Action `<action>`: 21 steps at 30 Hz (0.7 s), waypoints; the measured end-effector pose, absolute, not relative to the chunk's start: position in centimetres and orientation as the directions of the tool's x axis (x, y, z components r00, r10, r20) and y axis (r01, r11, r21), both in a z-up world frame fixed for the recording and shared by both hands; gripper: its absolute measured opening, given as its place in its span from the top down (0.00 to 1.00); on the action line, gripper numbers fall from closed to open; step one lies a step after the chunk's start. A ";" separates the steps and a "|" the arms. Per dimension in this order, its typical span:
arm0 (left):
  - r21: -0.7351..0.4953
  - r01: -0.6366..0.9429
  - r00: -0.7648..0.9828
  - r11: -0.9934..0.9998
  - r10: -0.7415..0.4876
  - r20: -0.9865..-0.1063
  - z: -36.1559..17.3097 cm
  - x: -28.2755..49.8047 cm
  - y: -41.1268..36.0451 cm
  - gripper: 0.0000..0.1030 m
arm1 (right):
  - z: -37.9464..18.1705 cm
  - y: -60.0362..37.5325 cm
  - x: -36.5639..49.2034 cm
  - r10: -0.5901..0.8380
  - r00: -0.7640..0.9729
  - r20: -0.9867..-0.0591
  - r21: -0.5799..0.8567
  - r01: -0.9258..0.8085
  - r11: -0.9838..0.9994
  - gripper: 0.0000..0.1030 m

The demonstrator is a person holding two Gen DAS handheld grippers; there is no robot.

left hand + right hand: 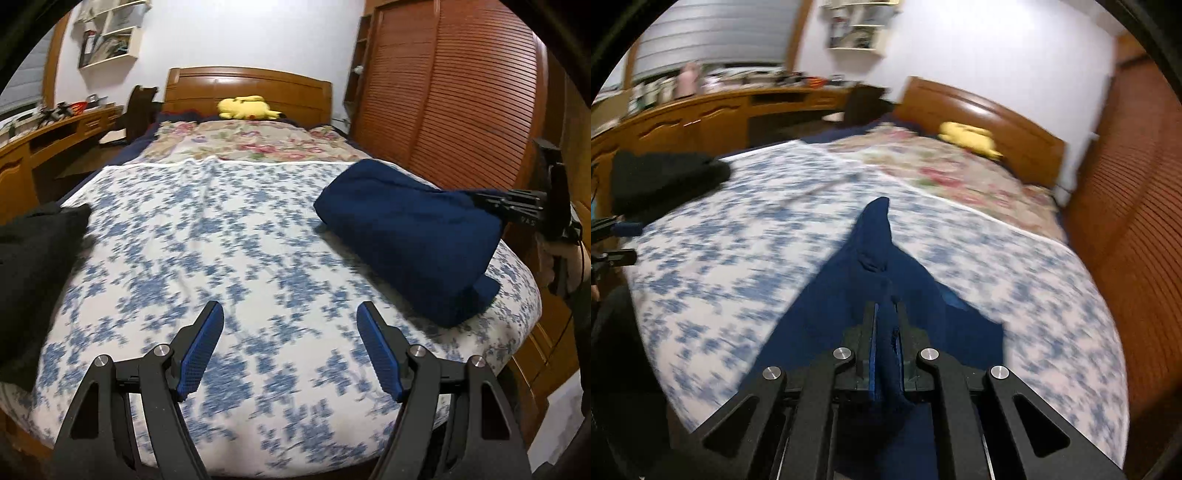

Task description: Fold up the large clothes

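Navy garment (413, 240) sits on the right side of the bed (229, 258), bunched into a thick bundle, one end lifted and clamped in the right gripper (886, 325). Left gripper (290, 343) hangs over bare sheet, jaws wide apart, holding nothing. Looks mostly folded, likely being repositioned; black clothing (33, 266) at the left edge seems still unfolded.
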State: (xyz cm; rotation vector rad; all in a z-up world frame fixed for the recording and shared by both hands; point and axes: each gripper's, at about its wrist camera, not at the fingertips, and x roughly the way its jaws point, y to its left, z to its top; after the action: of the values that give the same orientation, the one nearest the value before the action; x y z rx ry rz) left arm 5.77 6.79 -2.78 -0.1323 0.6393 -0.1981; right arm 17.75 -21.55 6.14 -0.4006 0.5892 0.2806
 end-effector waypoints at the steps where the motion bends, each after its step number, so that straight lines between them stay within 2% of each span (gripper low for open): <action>1: -0.182 0.159 0.782 0.970 -0.236 -0.577 -2.7 6.0 6.0 0.27 | 6.1 -23.2 17.4 0.117 0.804 -0.583 -0.279 -0.333 0.901 0.93; 5: -0.175 0.209 0.771 0.962 -0.272 -0.576 -2.5 6.6 3.6 0.27 | 3.7 -29.0 16.6 -0.032 0.799 -0.600 -0.272 -0.166 0.948 0.93; 7: -0.174 0.228 0.764 0.958 -0.287 -0.578 -2.7 6.8 2.8 0.27 | 1.1 -31.1 16.6 -0.092 0.762 -0.640 -0.268 -0.109 0.957 0.93; 10: -0.171 0.247 0.755 0.954 -0.300 -0.583 -2.8 6.9 1.7 0.27 | -3.1 -32.1 17.7 -0.073 0.684 -0.725 -0.204 -0.113 0.972 0.93; 14: -0.169 0.252 0.750 0.953 -0.302 -0.589 -2.7 6.9 0.9 0.27 | -3.1 -30.6 18.8 -0.063 0.703 -0.708 -0.182 -0.097 0.978 0.90; 17: -0.165 0.256 0.750 0.953 -0.303 -0.587 -2.5 6.7 0.5 0.27 | -2.0 -30.5 19.3 -0.063 0.728 -0.683 -0.163 -0.068 0.984 0.74; 18: -0.163 0.257 0.751 0.952 -0.303 -0.587 -2.5 6.7 0.4 0.27 | -1.4 -30.4 19.3 -0.070 0.740 -0.669 -0.168 -0.059 0.984 0.62; 19: -0.163 0.258 0.751 0.952 -0.304 -0.586 -2.5 6.7 0.3 0.27 | -0.7 -30.3 18.9 -0.076 0.758 -0.648 -0.172 -0.049 0.984 0.53; 21: -0.163 0.260 0.750 0.952 -0.305 -0.587 -2.5 6.7 0.2 0.27 | 0.3 -29.3 18.7 -0.036 0.789 -0.614 -0.149 -0.071 0.986 0.52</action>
State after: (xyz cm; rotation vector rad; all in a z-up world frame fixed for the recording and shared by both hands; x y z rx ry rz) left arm 6.70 0.16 -2.53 -0.0721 0.6537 -0.3090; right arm 18.70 -29.30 0.32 -0.1681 0.6625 0.0194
